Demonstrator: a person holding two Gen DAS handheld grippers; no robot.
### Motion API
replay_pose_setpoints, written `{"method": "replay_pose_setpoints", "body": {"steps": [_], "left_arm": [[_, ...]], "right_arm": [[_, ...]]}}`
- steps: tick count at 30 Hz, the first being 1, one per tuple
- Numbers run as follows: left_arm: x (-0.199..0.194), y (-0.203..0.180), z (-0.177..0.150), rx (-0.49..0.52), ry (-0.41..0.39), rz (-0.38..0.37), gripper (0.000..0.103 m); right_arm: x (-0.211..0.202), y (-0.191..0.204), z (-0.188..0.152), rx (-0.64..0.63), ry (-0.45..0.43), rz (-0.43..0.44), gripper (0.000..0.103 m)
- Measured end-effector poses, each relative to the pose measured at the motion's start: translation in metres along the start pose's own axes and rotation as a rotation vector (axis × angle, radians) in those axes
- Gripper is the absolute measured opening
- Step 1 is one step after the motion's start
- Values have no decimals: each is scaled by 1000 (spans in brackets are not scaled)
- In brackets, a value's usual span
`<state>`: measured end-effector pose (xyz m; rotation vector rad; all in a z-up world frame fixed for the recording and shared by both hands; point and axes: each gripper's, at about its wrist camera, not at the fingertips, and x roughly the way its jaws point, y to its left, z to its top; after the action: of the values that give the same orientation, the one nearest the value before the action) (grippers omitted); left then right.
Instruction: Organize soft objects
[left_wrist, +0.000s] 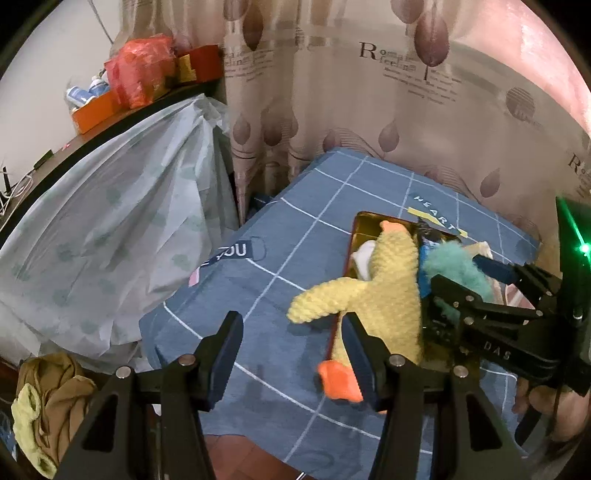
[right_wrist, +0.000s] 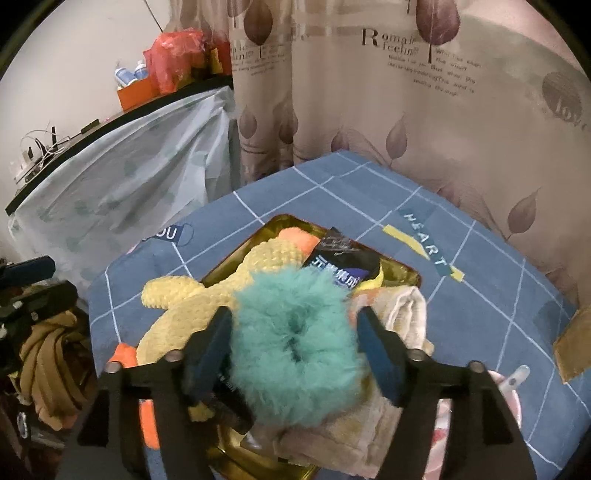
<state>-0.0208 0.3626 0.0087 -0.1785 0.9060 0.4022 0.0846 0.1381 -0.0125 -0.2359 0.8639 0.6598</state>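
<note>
The right gripper (right_wrist: 295, 332) stands with its jaws spread on either side of a fluffy teal scrunchie (right_wrist: 295, 343), its pads just clear of the fur. The scrunchie rests on a yellow knitted duck (right_wrist: 192, 295) and a folded towel (right_wrist: 402, 314) in a gold tray (right_wrist: 402, 271) on the blue checked cloth (right_wrist: 498, 314). The left gripper (left_wrist: 291, 347) hangs open and empty over the cloth beside the duck's orange foot (left_wrist: 340, 384).

A shallow gold metal tray (right_wrist: 402, 271) lies on the blue grid-patterned cloth (right_wrist: 491, 317). In the tray, the fluffy teal scrunchie (right_wrist: 295, 347) sits right of the yellow knitted duck toy (right_wrist: 207, 295), left of the cream folded towel (right_wrist: 404, 310), before the black printed packet (right_wrist: 343, 264).
</note>
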Motion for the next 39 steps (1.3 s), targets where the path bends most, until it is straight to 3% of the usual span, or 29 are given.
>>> {"method": "replay_pose_setpoints", "body": {"steps": [7,15,23,39], "left_arm": [[-12,-27,2,29,-14,-29,57],[-25,-69,-3,88,-22,-68,57],[-30,-98,-11,134,-18,-73,57],[-36,-124,-15,184,-20,-72,57]], "right_arm": [[-48,-6,-7,106,-61,-84,99],[-92,-15,-40,189,-36,-232,101],[-116,-17,-67,223,-13,-297,101],[-118,-29,-86,292,30,-262,101]]}}
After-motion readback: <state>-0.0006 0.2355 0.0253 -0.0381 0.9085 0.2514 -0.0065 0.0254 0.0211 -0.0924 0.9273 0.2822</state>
